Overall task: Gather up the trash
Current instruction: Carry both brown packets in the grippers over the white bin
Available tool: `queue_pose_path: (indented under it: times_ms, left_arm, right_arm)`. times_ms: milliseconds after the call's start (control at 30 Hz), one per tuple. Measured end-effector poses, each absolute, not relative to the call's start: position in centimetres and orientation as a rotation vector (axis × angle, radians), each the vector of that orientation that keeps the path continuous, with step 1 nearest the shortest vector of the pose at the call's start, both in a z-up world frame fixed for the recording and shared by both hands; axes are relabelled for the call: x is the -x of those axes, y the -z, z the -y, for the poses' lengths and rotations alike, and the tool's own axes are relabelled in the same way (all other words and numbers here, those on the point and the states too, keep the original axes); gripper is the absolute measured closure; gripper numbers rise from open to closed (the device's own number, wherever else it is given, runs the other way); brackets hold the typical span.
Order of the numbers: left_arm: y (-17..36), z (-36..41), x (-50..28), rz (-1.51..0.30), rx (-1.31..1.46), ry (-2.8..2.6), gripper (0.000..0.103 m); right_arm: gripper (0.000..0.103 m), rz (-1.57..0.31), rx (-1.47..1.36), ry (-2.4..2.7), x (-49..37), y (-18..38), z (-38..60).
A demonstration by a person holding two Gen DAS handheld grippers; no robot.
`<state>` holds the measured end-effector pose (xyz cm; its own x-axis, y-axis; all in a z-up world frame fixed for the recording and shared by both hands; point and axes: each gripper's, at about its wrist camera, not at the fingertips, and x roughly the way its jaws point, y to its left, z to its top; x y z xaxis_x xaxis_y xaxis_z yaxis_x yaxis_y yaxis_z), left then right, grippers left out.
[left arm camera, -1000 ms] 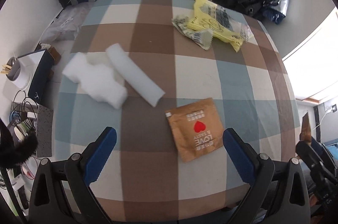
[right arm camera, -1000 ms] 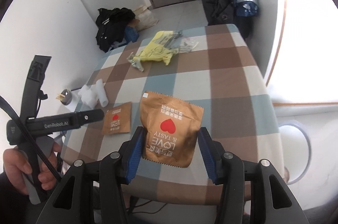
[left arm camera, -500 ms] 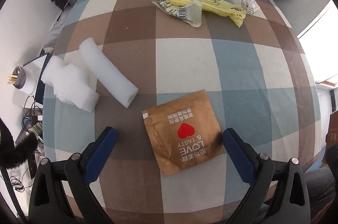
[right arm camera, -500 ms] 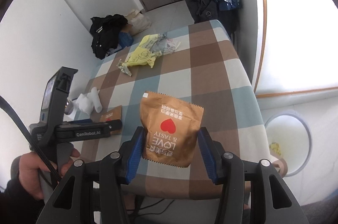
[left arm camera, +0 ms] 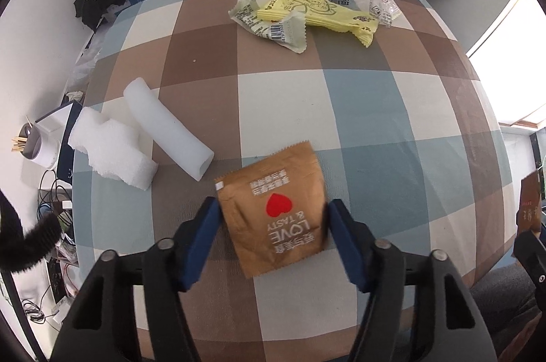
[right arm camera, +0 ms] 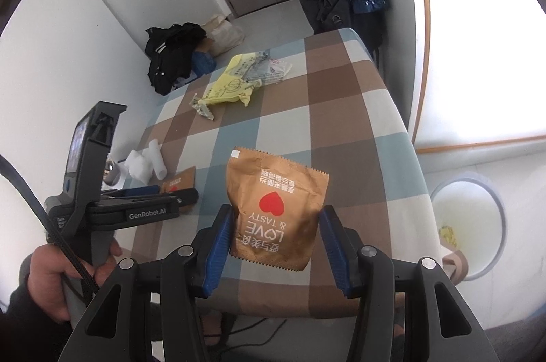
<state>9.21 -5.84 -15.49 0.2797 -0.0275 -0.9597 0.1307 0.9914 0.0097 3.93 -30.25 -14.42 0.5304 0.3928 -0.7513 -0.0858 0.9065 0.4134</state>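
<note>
Both hand-held grippers on brown snack wrappers, bin waiting at right.

Right hand-held gripper (right arm camera: 275, 237) pinches a brown heart-print wrapper (right arm camera: 274, 208) by its side edges, lifted off the desk (right arm camera: 344, 123), likely for carrying to the white bin (right arm camera: 484, 188) on the floor beside it. Left hand-held gripper (left arm camera: 273, 237) brackets a second brown wrapper (left arm camera: 276, 208) flat on the desk, pads (left arm camera: 201, 237) at its edges; grip looks closed, not certain. Foam pieces (left arm camera: 112, 154) and yellow wrappers (left arm camera: 317, 10) lie further off, uncollected.
</note>
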Motion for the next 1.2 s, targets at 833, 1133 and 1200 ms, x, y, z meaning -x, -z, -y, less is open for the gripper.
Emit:
queue_pose_path:
  times_ms: [833, 1133, 1200]
  left_arm:
    - [14.1, 4.3, -8.2, -1.216, -0.013, 0.187, 0.055]
    - [12.0, 4.3, -7.2, -1.158, 0.027, 0.252, 0.055]
    - [11.3, 4.5, -7.0, -1.133, 0.03, 0.268, 0.055]
  right_arm:
    - [0.053, -0.934, -0.3, -0.277, -3.0, 13.6, 29.1]
    - [0.053, -0.842, -0.303, -0.297, -0.9, 9.6, 29.9]
    - [0.053, -0.8, -0.308, -0.307, -0.4, 7.8, 30.3]
